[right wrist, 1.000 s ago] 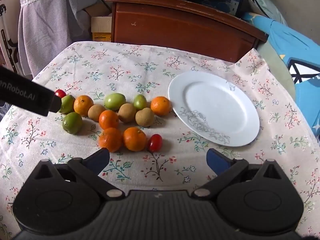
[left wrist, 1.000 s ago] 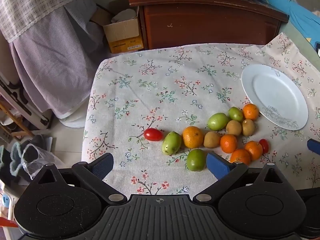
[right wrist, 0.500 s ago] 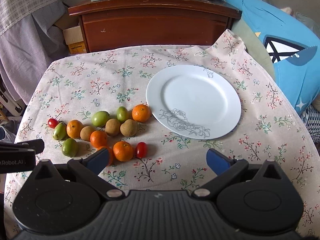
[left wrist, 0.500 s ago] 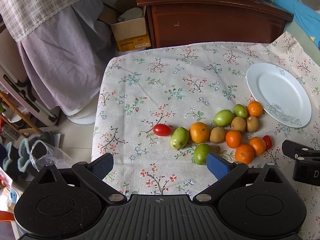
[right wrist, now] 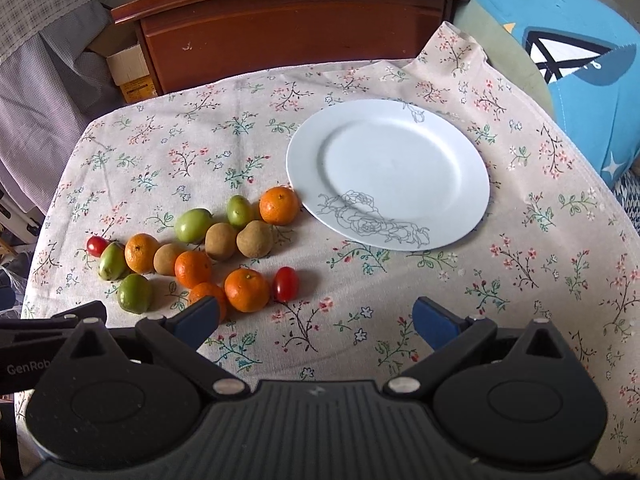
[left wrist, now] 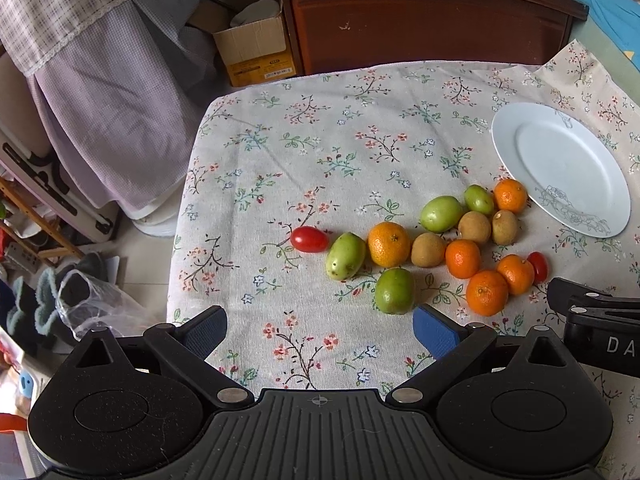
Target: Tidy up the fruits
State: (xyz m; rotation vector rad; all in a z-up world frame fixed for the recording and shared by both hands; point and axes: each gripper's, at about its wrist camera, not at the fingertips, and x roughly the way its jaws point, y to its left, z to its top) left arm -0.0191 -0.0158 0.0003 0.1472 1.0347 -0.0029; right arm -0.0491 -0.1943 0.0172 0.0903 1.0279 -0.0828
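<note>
Both tongs hover over the near edge of the tabletop with fingers spread wide, gripping nothing: left tongs (left wrist: 320,330), right tongs (right wrist: 314,318). Fruits (right wrist: 218,242) lie in a loose cluster whose long axis runs diagonally from a red tomato (left wrist: 309,239) at the left end up to an orange (right wrist: 279,205) just beside the plate (right wrist: 460,168). A floral cloth (right wrist: 520,240) covers the tabletop. Behind it stand a brown cabinet (right wrist: 296,28) and a cardboard box (left wrist: 256,54).
</note>
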